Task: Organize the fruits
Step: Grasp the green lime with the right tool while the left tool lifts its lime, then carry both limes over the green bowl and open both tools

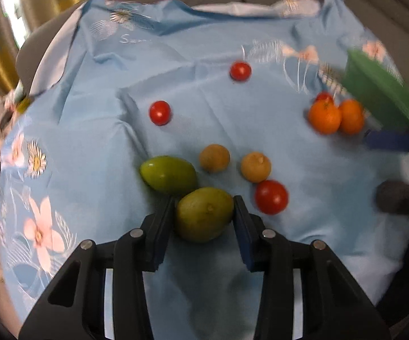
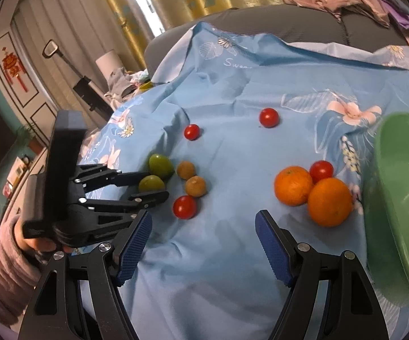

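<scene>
Blue cloth [image 2: 232, 243], floral-printed and creased, covers the surface the fruit lies on; what is beneath it we cannot tell. Next in size, a green bowl [image 2: 402, 198] sits at the right edge, the likely destination given the task, and the right gripper [image 2: 203, 243] hovers just left of it with jaws spread wide and nothing between them, we judge waiting its turn. Two oranges [image 2: 312, 195] lie touching each other near the bowl, one small tomato [image 2: 321, 170] tucked behind them. The left gripper [image 1: 204, 218] works the cluster well apart from the bowl: its jaws bracket a green fruit [image 1: 204, 218] on both sides, pads at or just off the skin; the fruit looks to rest on the cloth, not lifted, so we read this as a grasp closing rather than complete. A second green fruit [image 1: 169, 174] lies just behind and left, near enough to be nudged. Two tan round fruits [image 1: 234, 163] sit beyond, apart from each other, and a red tomato [image 1: 271, 197] is just right of the right-hand jaw, a collision risk if the jaws swing. Two more tomatoes [image 1: 200, 92] lie farther back, well apart. Sorting seems barely begun; the bowl's inside is only partly visible.
</scene>
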{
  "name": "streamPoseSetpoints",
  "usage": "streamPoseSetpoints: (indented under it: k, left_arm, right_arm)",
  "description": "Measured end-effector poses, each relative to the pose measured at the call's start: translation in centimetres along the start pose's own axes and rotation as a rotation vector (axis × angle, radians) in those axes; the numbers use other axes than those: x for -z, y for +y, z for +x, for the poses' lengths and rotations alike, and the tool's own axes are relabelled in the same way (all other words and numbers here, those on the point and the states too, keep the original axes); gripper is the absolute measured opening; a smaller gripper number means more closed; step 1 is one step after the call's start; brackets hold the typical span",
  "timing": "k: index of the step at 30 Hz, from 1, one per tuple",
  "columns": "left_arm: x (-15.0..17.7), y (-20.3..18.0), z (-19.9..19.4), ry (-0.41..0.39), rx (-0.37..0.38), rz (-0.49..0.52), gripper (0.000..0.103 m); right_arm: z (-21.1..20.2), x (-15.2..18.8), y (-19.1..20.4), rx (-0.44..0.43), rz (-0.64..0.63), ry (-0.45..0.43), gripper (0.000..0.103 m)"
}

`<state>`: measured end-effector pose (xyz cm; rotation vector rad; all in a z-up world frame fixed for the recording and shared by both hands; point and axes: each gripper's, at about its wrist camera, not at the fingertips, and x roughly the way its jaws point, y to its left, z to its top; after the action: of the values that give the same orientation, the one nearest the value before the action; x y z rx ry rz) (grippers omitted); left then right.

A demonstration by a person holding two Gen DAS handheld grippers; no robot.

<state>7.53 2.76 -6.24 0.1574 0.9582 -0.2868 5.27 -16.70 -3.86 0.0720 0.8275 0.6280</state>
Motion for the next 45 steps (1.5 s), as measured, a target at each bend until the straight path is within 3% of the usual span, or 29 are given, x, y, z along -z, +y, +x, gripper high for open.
streamPoseSetpoints:
  k: [4,8,11,15,17,22,25,26,32,45]
  left_arm:
    - [0.1,1.7,-3.2,-0.081,0.075,-0.108,0.041]
    - [0.0,3.1,-5.9,-0.152,0.082,-0.168,0.041]
    - [0.1,3.5,-6.6,-0.168,0.072,-0.189,0.041]
    - [0.8,4.2,-7.1,-0.179,0.08,-0.207,0.041]
    - [0.9,4.3,-7.1,-0.177,0.076,-0.207,0.041]
    - [1.0,5.0,-7.3,-0.173,0.066,-0.221,0.041]
    - [1.0,5.1,-7.5,-0.179,0.051,-0.219,0.041]
    - [1.0,5.1,-7.5,-0.176,0.046,-0.222,0.041]
    - [1.0,4.7,-8.0,-0.178,0.028,-0.206,0.041]
    - [0.4,0.5,-10.6,-0.207,-0.016,-0.109,0.042]
  right_arm:
    - [1.2,-1.2,1.6,-0.01,-0.076,0.005,0.078]
    - [3.0,-3.1,3.3,-0.023,-0.155,0.014,0.078]
    - [5.5,-4.7,5.0,-0.079,-0.233,0.059,0.071]
    - [9.4,-5.6,6.5,-0.072,-0.327,0.156,0.07]
    - [11.2,-5.8,7.0,-0.071,-0.365,0.199,0.058]
    - [14.6,-6.4,7.7,-0.036,-0.431,0.271,0.055]
    - [15.6,-6.6,7.9,-0.032,-0.454,0.307,0.039]
    - [15.6,-6.6,8.0,-0.036,-0.46,0.311,0.035]
    - [14.6,-6.3,8.0,-0.025,-0.433,0.291,0.035]
    - [4.6,-5.6,5.9,-0.05,-0.242,0.097,0.035]
